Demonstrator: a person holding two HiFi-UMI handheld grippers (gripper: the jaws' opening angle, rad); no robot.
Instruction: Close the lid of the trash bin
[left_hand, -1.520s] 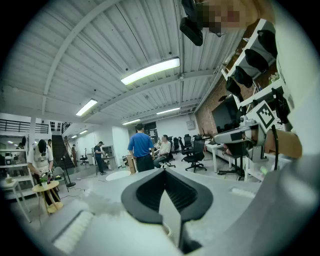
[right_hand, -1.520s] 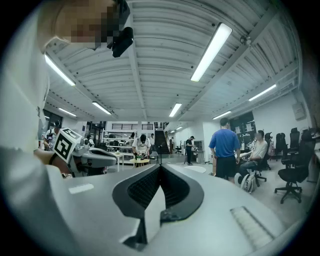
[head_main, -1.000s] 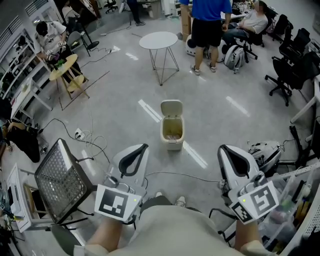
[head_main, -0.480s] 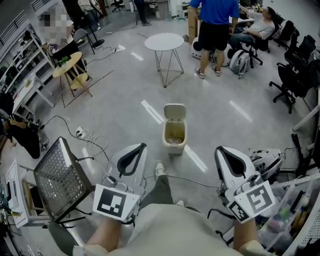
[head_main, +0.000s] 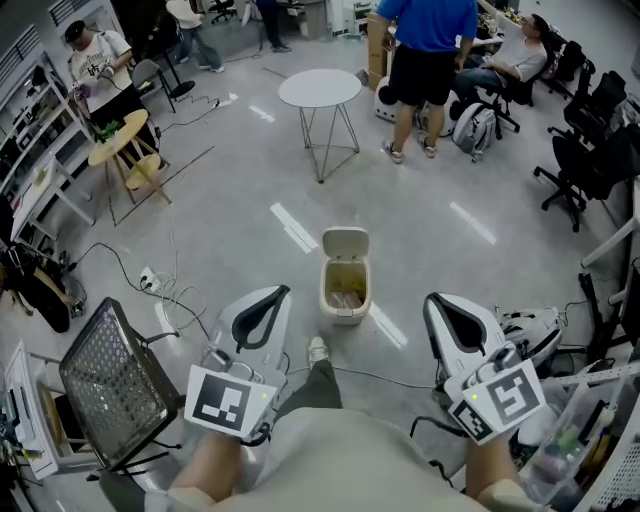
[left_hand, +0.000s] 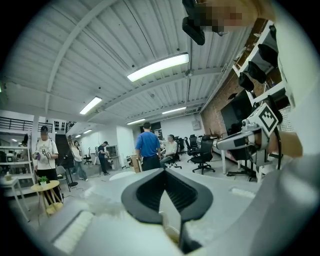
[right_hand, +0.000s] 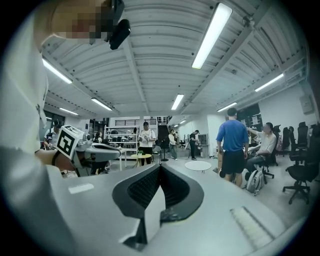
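Observation:
A small cream trash bin (head_main: 344, 291) stands on the grey floor ahead of me, its lid (head_main: 345, 243) raised upright at the far side and some rubbish inside. In the head view my left gripper (head_main: 284, 291) is held low at the near left of the bin and my right gripper (head_main: 430, 298) at its near right, both well short of it. Each gripper's jaws meet at the tip with nothing between them. The left gripper (left_hand: 163, 171) and the right gripper (right_hand: 160, 166) point out across the room in their own views, which do not show the bin.
A wire-mesh chair (head_main: 103, 385) stands at my left, and a cable (head_main: 380, 378) crosses the floor before my foot (head_main: 317, 350). A bag (head_main: 530, 325) lies at the right. Beyond the bin stand a round white table (head_main: 320, 88) and a person in blue (head_main: 430, 45).
I have stepped forward: a foot now shows ahead of me, the bin sits a little nearer, and the mesh chair has slid back to the left. Both grippers stay shut.

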